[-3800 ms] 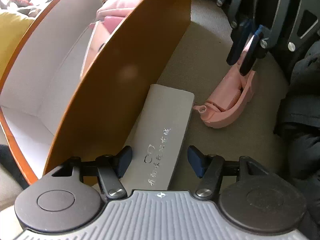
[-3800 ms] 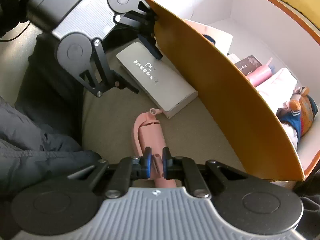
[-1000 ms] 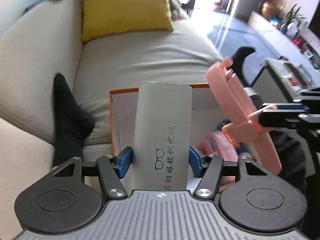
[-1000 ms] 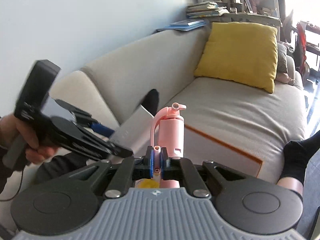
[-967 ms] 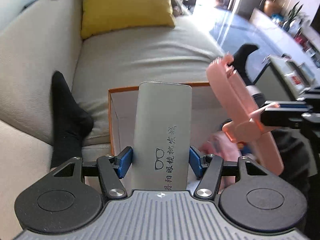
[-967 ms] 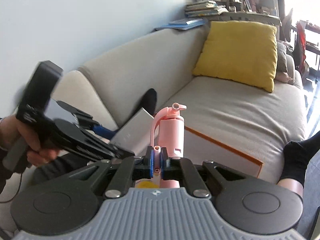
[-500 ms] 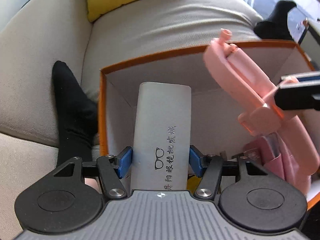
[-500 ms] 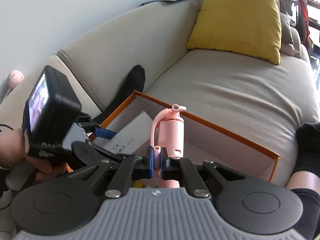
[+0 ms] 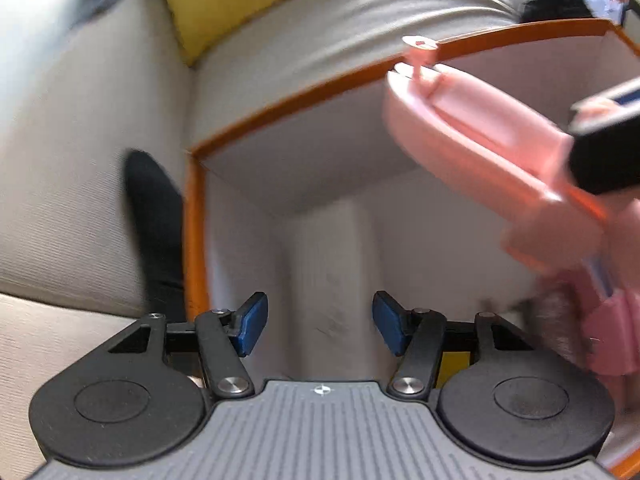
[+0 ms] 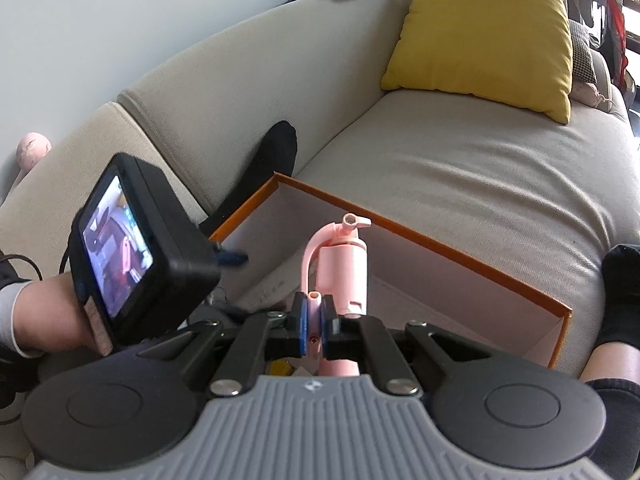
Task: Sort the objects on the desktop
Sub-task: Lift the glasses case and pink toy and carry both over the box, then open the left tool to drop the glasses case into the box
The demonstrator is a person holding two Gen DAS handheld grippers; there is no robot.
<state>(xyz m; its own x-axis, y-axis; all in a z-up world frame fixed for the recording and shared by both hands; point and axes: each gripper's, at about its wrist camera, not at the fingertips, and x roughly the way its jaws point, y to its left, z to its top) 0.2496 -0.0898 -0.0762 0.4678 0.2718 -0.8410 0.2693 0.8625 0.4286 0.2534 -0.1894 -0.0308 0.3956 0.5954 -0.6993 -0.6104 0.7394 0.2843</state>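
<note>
The left tool [image 9: 320, 326] hangs over the near left corner of the orange box [image 9: 195, 224], its blue pads spread apart and gripping nothing; between them, toward 12 o'clock, a pale grey case [image 9: 332, 264] shows as a blurred slab inside the box, apart from both pads, though whether it lies flat on the floor or leans on the wall cannot be told through the blur. The right tool [image 10: 315, 322] is clamped shut on the handle end of a pink toy extinguisher [image 10: 344, 268], which stands upright above the box interior with its nozzle at 12 o'clock; in the left view the same extinguisher crosses from 3 o'clock toward 1 o'clock, above the other contents and not resting on them. More pink things [image 9: 608, 332] and a yellow scrap [image 9: 454, 368] lie in the box near 4 o'clock, too smeared to name. The box sits on a beige sofa [image 10: 460, 168], with a yellow cushion [image 10: 484, 32] at 1 o'clock and a black sock [image 10: 272, 156] just beside the box's left wall.

By my reading the sorting is well along: the grey case appears delivered, several items are already boxed, and the extinguisher is the piece in hand; what remains is to lower it and open the right tool; no other loose object shows outside the box in these views.
</note>
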